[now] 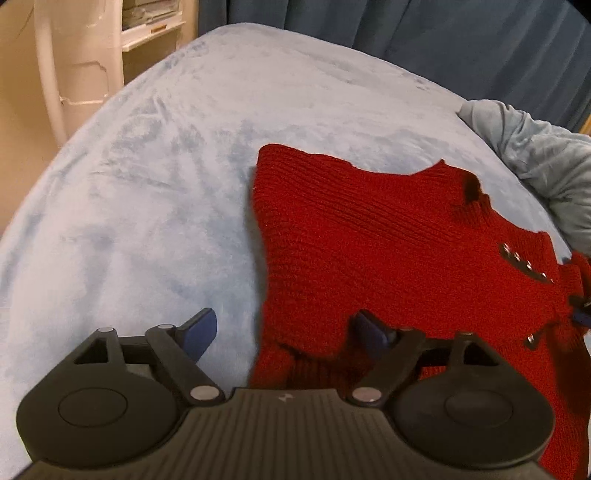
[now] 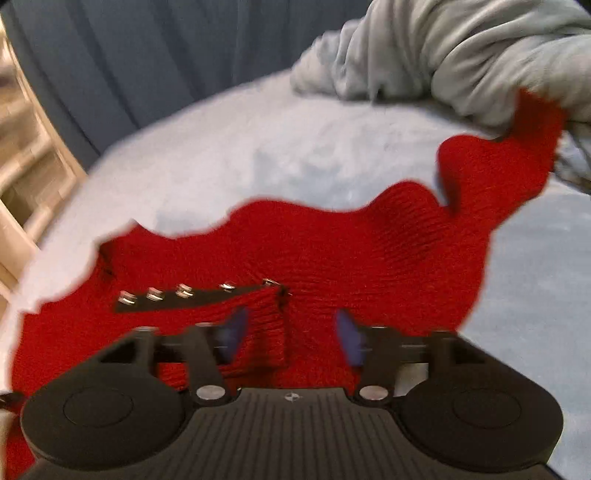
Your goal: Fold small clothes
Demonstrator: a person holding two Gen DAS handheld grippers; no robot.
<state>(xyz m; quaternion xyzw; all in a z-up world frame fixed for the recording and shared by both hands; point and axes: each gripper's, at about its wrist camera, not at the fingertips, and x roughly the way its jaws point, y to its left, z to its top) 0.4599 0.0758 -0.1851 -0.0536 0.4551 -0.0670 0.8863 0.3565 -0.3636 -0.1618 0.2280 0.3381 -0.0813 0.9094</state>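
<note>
A small red knit sweater (image 1: 369, 236) lies spread on a pale blue fleece blanket (image 1: 147, 184). It has a dark placket with metal snaps (image 1: 524, 264). My left gripper (image 1: 284, 332) is open over the sweater's left edge, one blue finger over the blanket, the other over the knit. In the right wrist view the sweater (image 2: 332, 251) fills the middle, its snap placket (image 2: 177, 293) to the left and a sleeve (image 2: 517, 162) raised at the upper right. My right gripper (image 2: 291, 332) is open just above the knit near the placket.
A bunched pale blue blanket heap (image 1: 546, 170) lies at the right, also seen in the right wrist view (image 2: 461, 55). Dark blue curtains (image 1: 406, 33) hang behind. A white shelf unit (image 1: 110, 44) stands at the far left.
</note>
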